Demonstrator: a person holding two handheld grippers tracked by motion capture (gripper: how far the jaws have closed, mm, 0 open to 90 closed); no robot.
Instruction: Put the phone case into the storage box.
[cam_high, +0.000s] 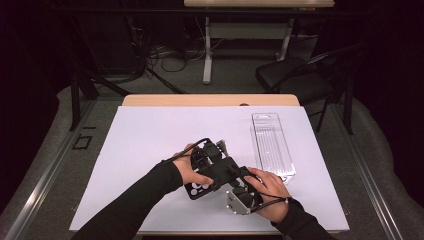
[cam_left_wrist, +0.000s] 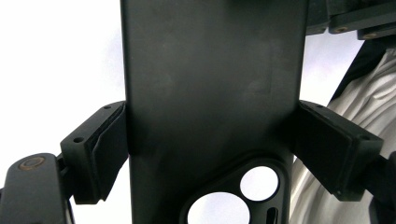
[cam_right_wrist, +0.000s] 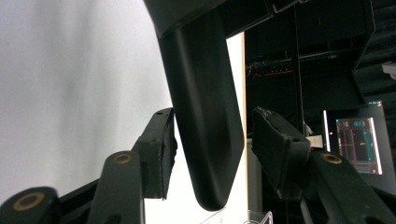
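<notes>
A black phone case (cam_high: 216, 176) with camera cutouts hangs above the white mat, between both hands. My left gripper (cam_high: 210, 167) is shut on it. In the left gripper view both pads (cam_left_wrist: 109, 140) press the long edges of the case (cam_left_wrist: 210, 84), just above the camera holes. My right gripper (cam_high: 241, 184) comes from the near right, and the case's rounded end (cam_right_wrist: 205, 116) sits between its jaws. There the left pad (cam_right_wrist: 164, 144) lies close to the case, while a gap separates the right pad (cam_right_wrist: 273, 140) from it.
A clear plastic package (cam_high: 271, 145) lies on the white mat (cam_high: 150, 140) at the right, just beyond my right hand. The wooden table edge (cam_high: 210, 100) runs along the back. A black chair (cam_high: 295, 75) stands behind the table at the right.
</notes>
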